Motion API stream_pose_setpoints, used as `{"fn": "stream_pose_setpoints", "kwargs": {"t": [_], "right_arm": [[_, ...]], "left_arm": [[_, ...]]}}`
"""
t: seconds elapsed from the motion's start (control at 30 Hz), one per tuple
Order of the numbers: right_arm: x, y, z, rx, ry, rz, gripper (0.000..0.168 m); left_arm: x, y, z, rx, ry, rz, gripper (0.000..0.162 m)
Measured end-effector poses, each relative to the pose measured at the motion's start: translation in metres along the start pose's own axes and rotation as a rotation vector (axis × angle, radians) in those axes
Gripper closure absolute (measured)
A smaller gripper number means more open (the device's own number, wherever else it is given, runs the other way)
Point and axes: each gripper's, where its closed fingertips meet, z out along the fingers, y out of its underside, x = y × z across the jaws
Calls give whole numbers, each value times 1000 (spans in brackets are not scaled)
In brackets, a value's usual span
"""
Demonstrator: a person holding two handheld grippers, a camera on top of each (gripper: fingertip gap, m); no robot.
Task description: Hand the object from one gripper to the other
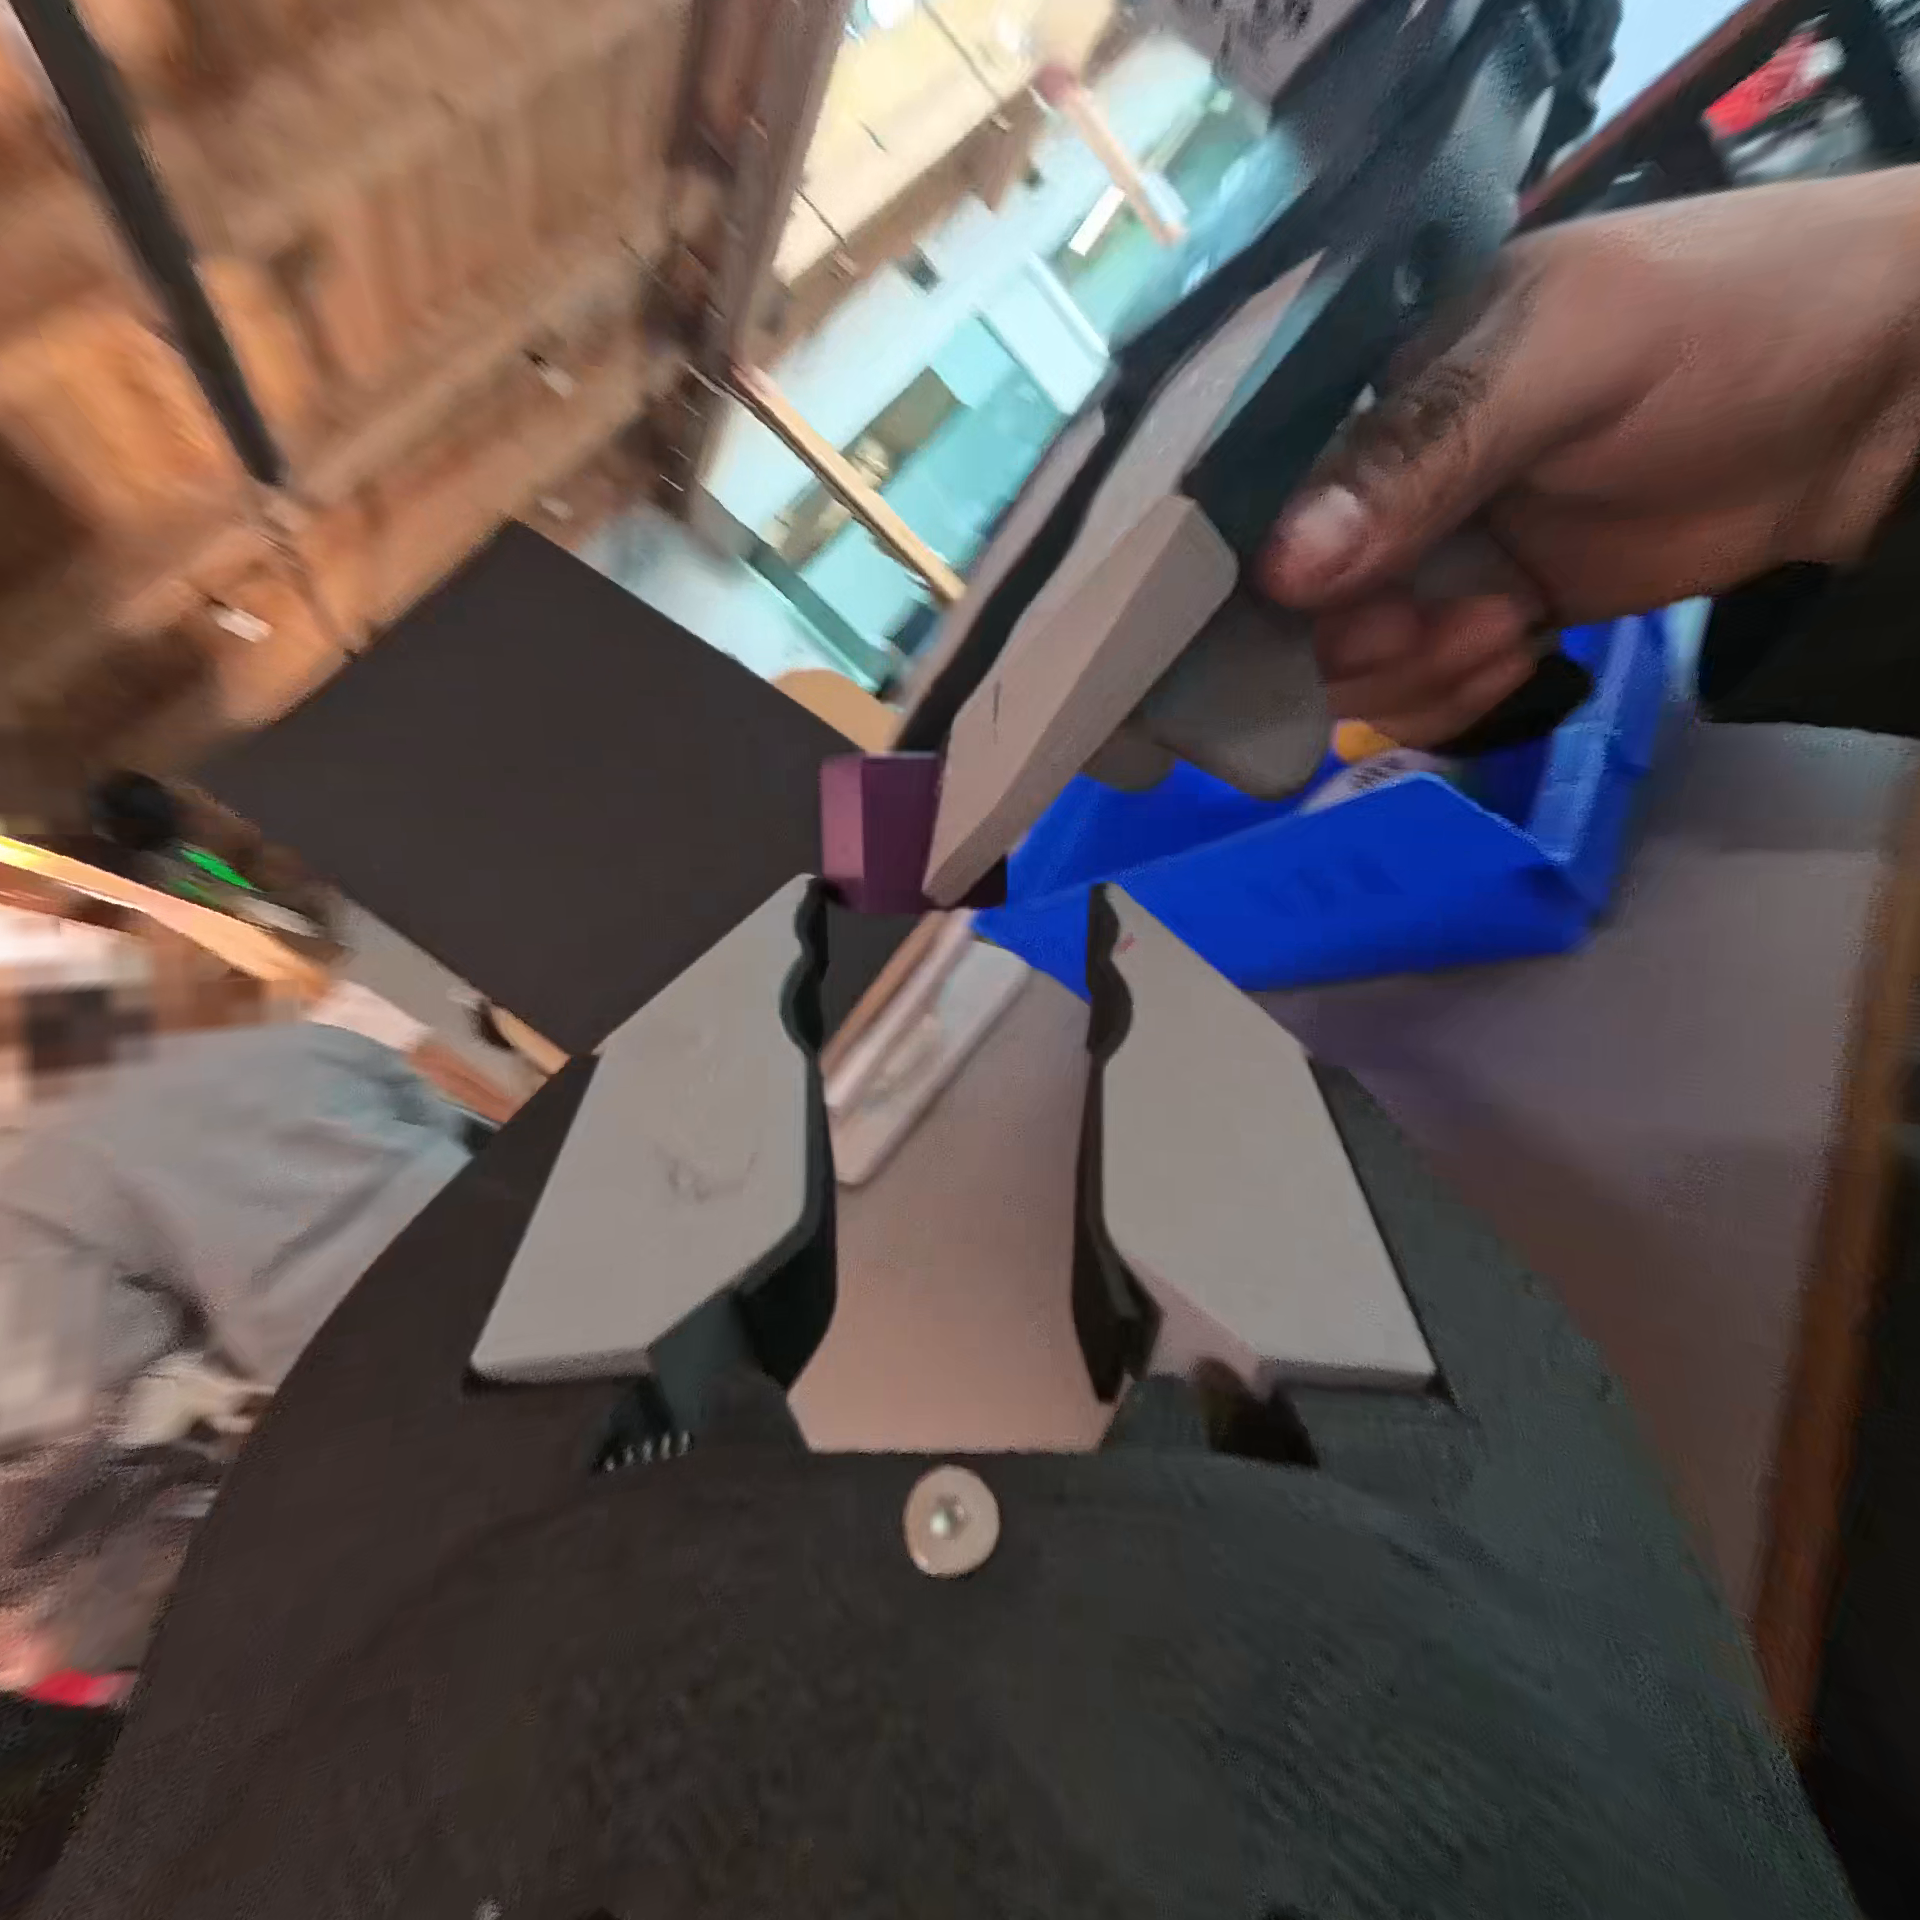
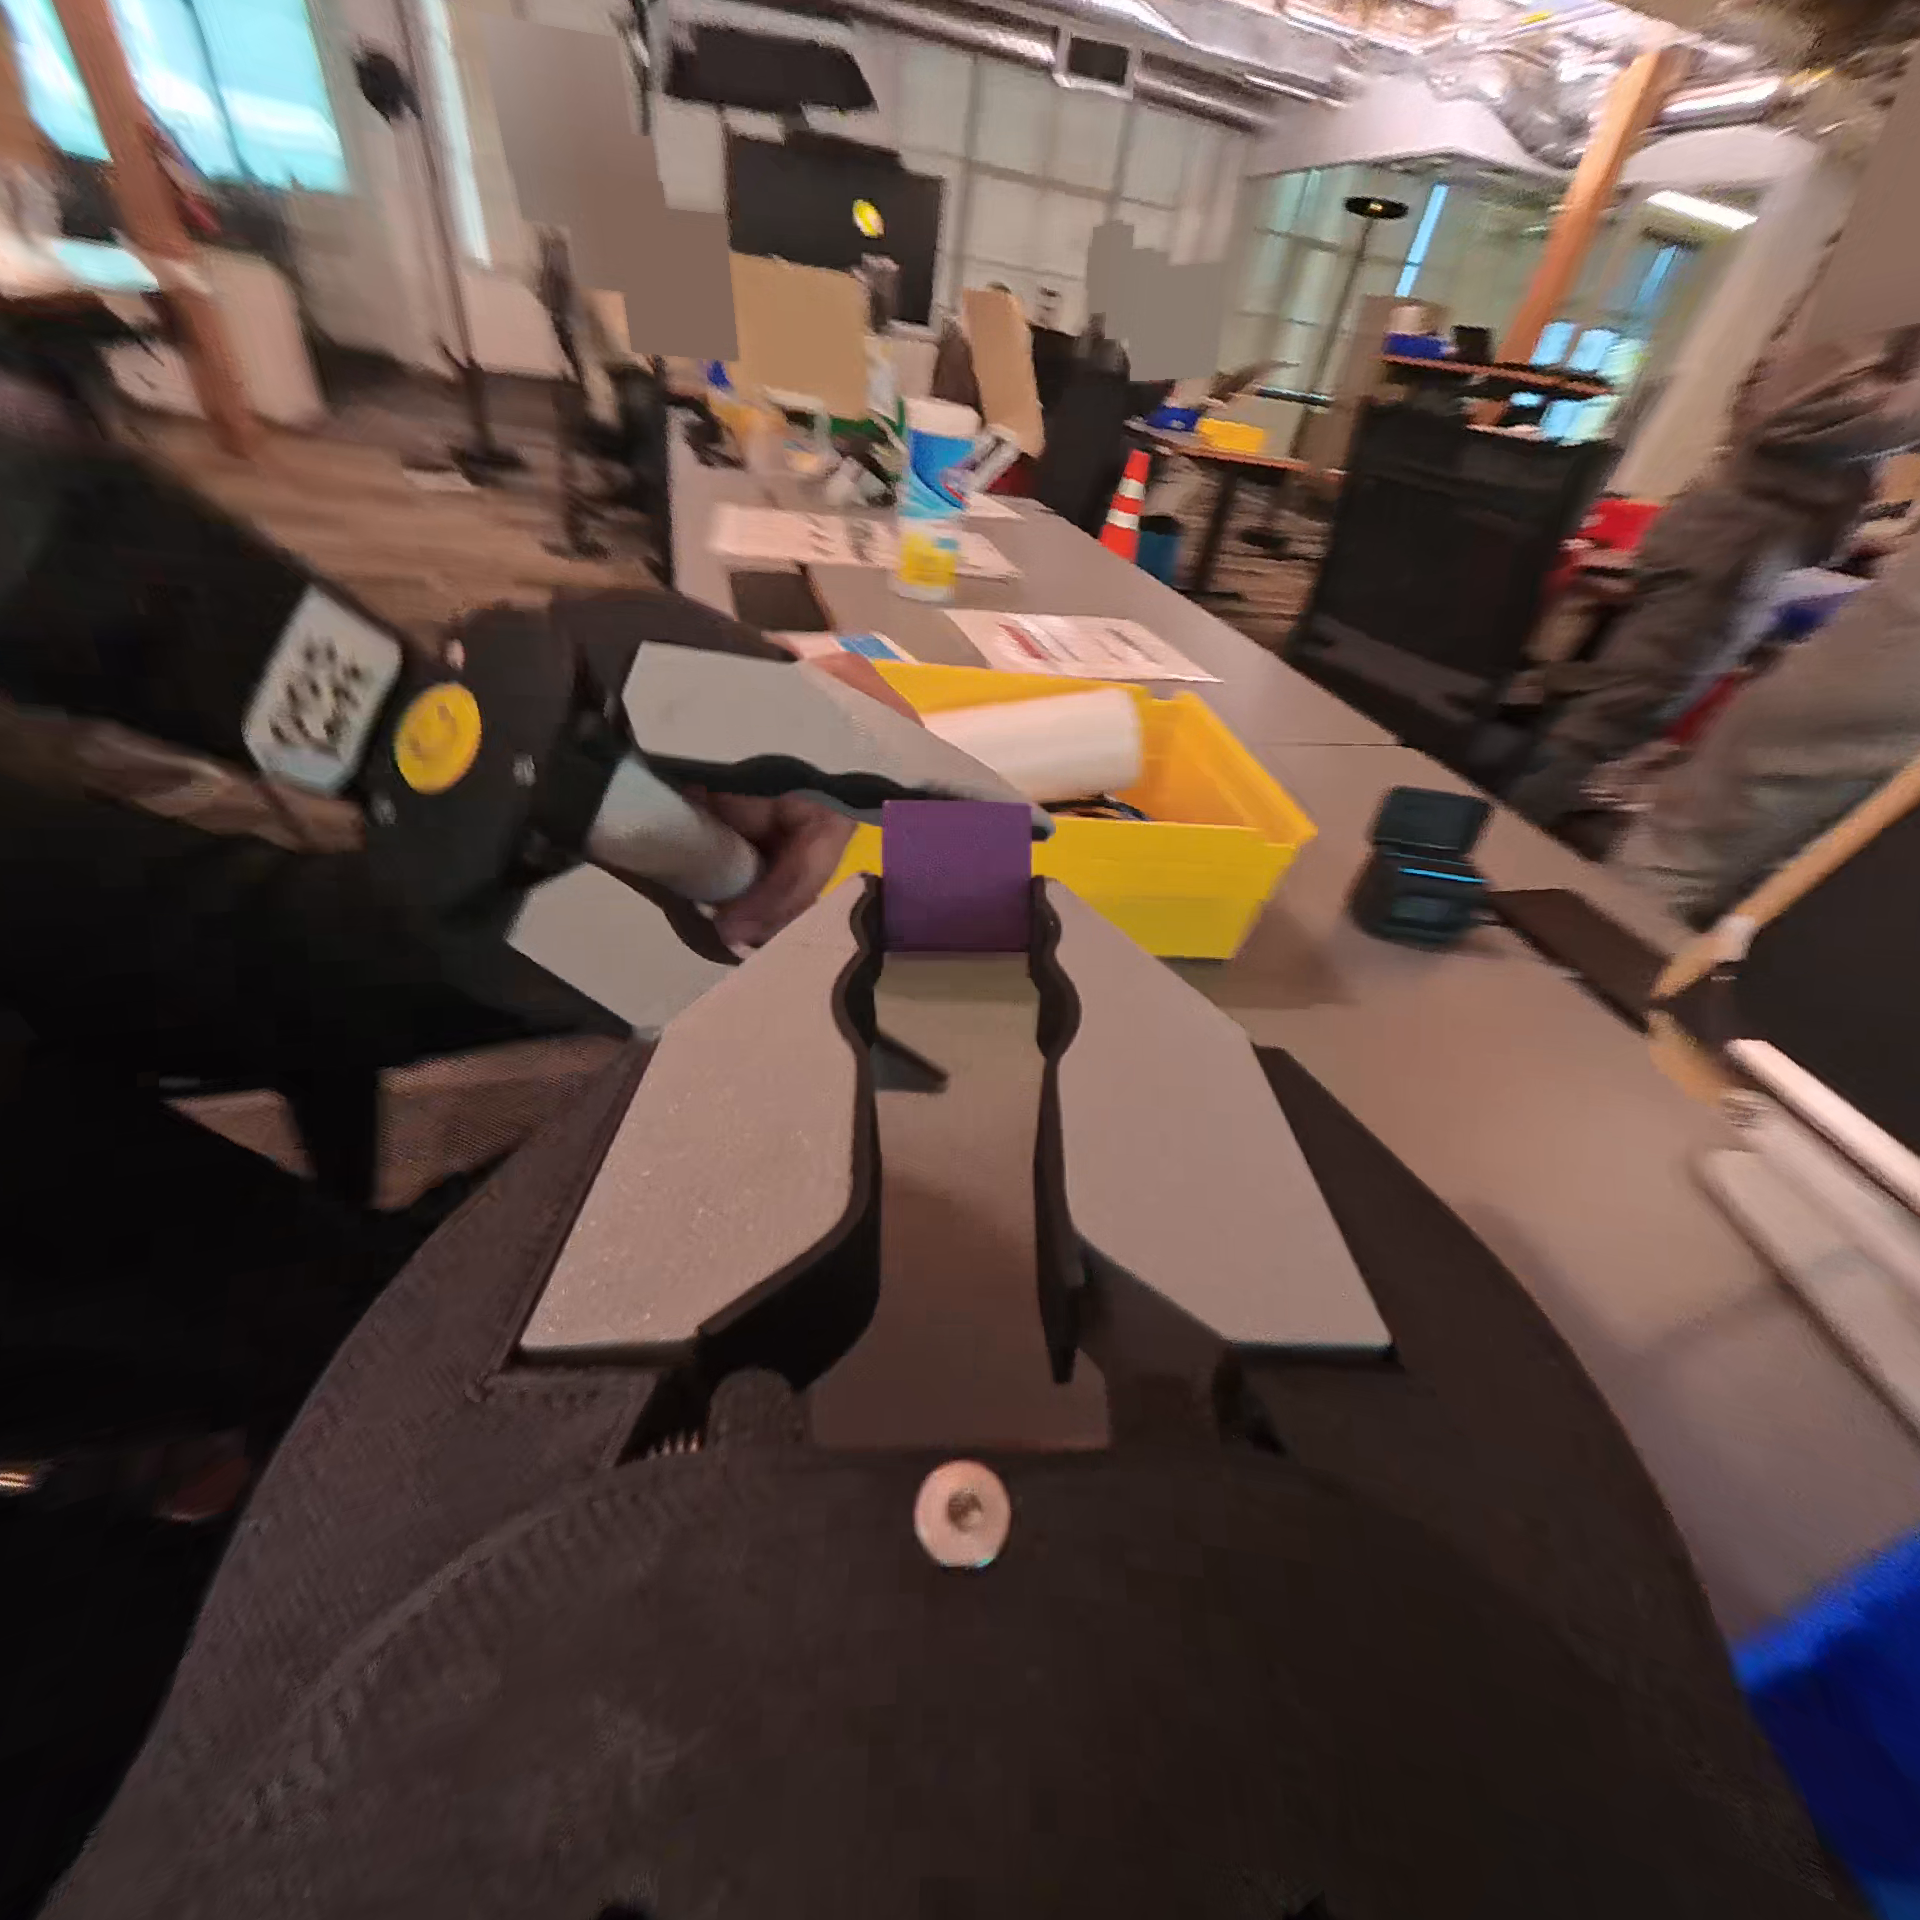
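Here the purple block [image 2: 954, 889] is clamped at the fingertips of the right tool [image 2: 956, 914], held above the tabletop; the left tool [image 1: 956, 909] is spread apart beside it. It is judged light and rigid, best taken by its exposed flat faces.

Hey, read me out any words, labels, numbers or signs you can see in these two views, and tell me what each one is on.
No text here is sharp enough to quote.
Printed sheets: too small and blurred.
Wipes canister, its label: blurred.
Yellow round sticker: blurred.
Pale sticker inside the blue bin: blurred.
Purple block: no writing shows.
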Motion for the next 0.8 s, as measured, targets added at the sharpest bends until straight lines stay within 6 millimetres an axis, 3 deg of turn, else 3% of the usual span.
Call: {"fn": "stream_pose_setpoints", "kwargs": {"t": [0.13,0.27,0.43,0.53,0.6,0.73,0.8], "right_arm": [[16,5,-4,-95,208,-282,143],[23,2,-7,-176,410,-660,143],[10,10,0,-234,474,-1143,143],[6,10,7,-210,506,-1264,142],[10,16,11,-250,513,-1284,143],[7,11,7,-161,571,-1341,144],[5,12,4,-126,535,-1226,137]], "left_arm": [[9,14,-1,-52,174,-223,105],[9,5,-5,25,308,-498,106],[-1,1,-7,81,406,-781,105],[0,10,-4,60,400,-762,115],[4,9,-5,59,418,-708,133],[1,1,-7,98,378,-569,135],[-9,5,-6,71,275,-430,136]]}}
